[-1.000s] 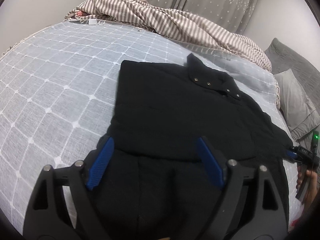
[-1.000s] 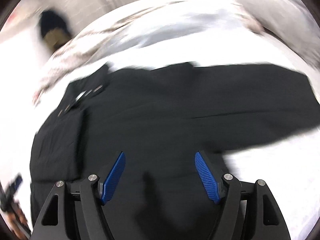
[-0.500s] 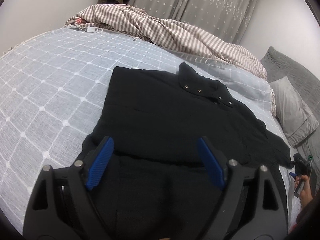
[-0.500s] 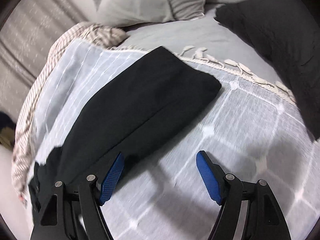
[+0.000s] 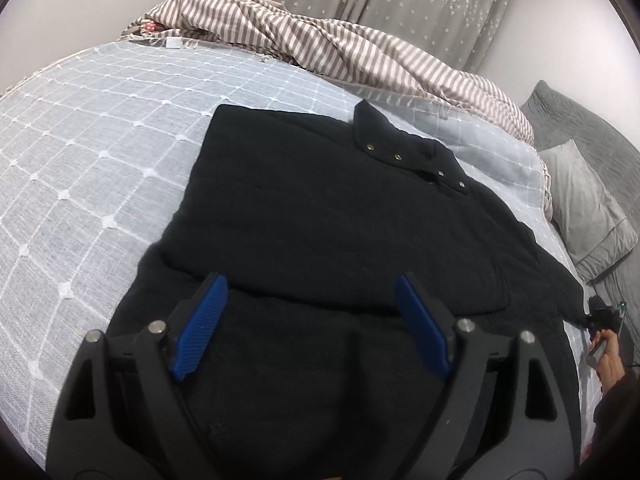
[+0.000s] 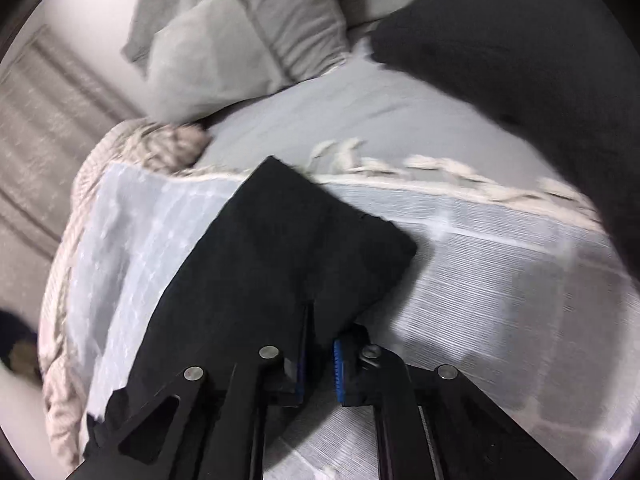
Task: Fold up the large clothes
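We see the black jacket (image 5: pixel 332 216) spread flat on the checked bedspread (image 5: pixel 80 152), collar at 1 o'clock. The left gripper (image 5: pixel 310 312) hovers above its hem, jaws wide, holding nothing; the right gripper (image 6: pixel 320 354) pinches the sleeve (image 6: pixel 304 248) at 3 o'clock.

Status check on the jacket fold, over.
Left tool open, hovering over jacket. Right tool shut on sleeve end. Jacket flat on bedspread. Nothing in the way.
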`<state>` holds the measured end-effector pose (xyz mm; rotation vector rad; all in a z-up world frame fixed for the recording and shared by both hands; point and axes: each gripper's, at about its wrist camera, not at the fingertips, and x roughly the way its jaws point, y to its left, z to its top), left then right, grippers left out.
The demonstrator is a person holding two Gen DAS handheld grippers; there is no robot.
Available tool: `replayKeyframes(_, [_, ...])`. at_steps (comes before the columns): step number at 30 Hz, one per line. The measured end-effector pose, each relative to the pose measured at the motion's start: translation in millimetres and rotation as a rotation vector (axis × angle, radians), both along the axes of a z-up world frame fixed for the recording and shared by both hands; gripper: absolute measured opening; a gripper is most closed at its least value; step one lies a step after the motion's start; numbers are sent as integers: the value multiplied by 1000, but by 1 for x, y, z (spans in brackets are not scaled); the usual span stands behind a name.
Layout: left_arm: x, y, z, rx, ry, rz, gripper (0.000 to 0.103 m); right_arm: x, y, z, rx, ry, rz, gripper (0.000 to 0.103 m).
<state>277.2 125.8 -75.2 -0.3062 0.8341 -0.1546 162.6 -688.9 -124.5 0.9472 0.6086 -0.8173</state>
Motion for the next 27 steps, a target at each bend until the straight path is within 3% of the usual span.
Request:
replayKeyframes(3, [-1,-1,3,-3,-6,-7,86,5,27,32,-171,55,20,7])
replayKeyframes(6, [-2,3,7,-22,-7,-7,86,9,56,76,-332,33,57,7])
replayKeyframes(14, [-5,12,14,-91,-17,-6,86,17,164,212,-591,-179,256,7])
replayKeyframes(18, [-5,14,20,-106,-26,-19,86,33,229,255,-656,-252,404,7])
replayKeyframes(22, [-5,15,25,-113,-36,-35,86,56,300,277,-708,-279,563,7])
replayKeyframes(27, [-5,15,25,-72,-42,-60,86,90,396,265,-763,-235,787,8])
